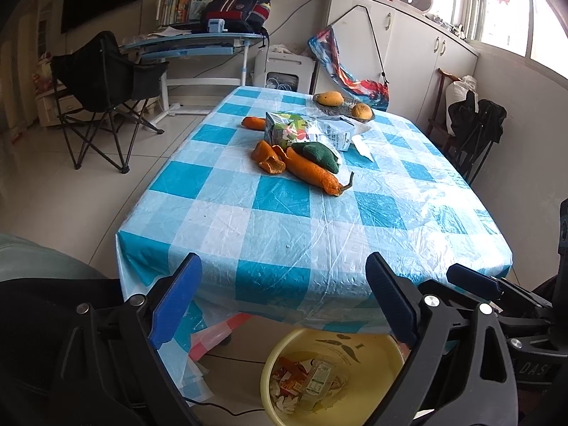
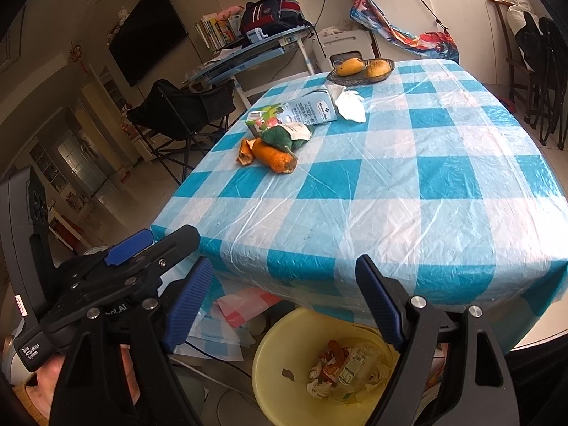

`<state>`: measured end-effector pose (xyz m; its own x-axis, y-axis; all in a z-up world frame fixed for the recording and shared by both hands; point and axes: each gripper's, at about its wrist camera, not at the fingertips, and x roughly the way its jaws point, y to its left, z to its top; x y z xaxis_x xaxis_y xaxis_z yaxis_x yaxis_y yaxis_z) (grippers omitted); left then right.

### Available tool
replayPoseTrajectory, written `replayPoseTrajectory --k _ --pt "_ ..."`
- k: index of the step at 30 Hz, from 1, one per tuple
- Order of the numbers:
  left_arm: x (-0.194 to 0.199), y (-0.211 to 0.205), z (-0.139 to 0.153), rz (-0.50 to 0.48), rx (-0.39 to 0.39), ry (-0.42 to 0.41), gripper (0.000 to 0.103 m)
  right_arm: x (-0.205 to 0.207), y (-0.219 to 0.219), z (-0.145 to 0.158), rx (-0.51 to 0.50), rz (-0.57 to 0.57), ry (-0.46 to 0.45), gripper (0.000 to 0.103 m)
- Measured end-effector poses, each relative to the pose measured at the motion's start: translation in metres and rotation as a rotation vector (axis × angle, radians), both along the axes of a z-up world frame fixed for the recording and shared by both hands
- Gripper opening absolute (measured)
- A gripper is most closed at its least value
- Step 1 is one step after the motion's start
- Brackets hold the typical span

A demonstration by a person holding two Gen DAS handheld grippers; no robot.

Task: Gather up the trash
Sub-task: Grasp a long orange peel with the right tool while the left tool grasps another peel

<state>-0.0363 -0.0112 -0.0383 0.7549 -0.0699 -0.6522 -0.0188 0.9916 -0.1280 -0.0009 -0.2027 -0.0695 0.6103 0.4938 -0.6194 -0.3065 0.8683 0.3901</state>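
On the blue-checked table (image 1: 284,223) lies a heap of trash: curled orange peel (image 1: 269,159), a long orange piece (image 1: 312,174), a green wrapper (image 1: 317,154), a juice carton (image 1: 280,129), a pale blue packet (image 1: 337,133) and a white tissue (image 1: 362,145). The right wrist view shows the same peel (image 2: 246,152), carton (image 2: 264,119) and packet (image 2: 312,108). A yellow bin (image 1: 372,383) (image 2: 277,362) holding scraps stands on the floor below the near table edge. My left gripper (image 1: 284,298) and right gripper (image 2: 284,301) hover side by side over the bin, both open with nothing between their fingers.
A wire basket with two mangoes (image 2: 362,71) sits at the table's far end. A black folding chair (image 1: 106,81) stands left of the table, and dark chairs (image 1: 475,131) stand to its right. A blue desk (image 1: 198,41) is behind. Plastic sheets (image 2: 241,305) lie under the table.
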Motion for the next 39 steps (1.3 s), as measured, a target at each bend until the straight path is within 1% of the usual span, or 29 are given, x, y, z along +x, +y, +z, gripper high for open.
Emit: replayPoseTrajectory --k 6,10,15,22,25,27,28,32,33,35,39 --pt "0.011 0.011 0.013 0.034 -0.013 -0.019 0.09 0.022 0.01 0.004 -0.016 0.019 -0.013 0.08" --pt "0.024 0.022 0.02 0.08 -0.014 -0.011 0.09 0.043 0.021 0.006 -0.045 0.038 -0.027 0.079" --pt "0.047 0.039 0.022 0.138 -0.054 0.016 0.09 0.074 0.039 -0.003 -0.101 0.078 -0.017 0.072" --pt "0.082 0.041 0.02 0.143 -0.053 0.032 0.09 0.103 0.055 -0.011 -0.132 0.114 -0.015 0.066" --pt "0.096 0.041 0.018 0.149 -0.054 0.038 0.09 0.112 0.063 -0.014 -0.143 0.129 -0.011 0.06" --pt "0.103 0.042 0.017 0.155 -0.057 0.041 0.09 0.116 0.068 -0.013 -0.156 0.14 -0.018 0.055" --pt "0.106 0.042 0.016 0.158 -0.055 0.042 0.09 0.116 0.069 -0.013 -0.167 0.143 -0.025 0.054" --pt "0.116 0.042 0.009 0.165 -0.049 0.059 0.09 0.114 0.073 -0.014 -0.203 0.161 -0.042 0.035" --pt "0.119 0.042 0.007 0.166 -0.048 0.065 0.09 0.112 0.071 -0.013 -0.204 0.169 -0.042 0.032" --pt "0.123 0.039 0.003 0.166 -0.041 0.074 0.09 0.108 0.069 -0.013 -0.22 0.186 -0.038 0.029" --pt "0.135 0.035 0.0 0.158 -0.026 0.08 0.09 0.099 0.061 -0.01 -0.226 0.212 -0.023 0.027"
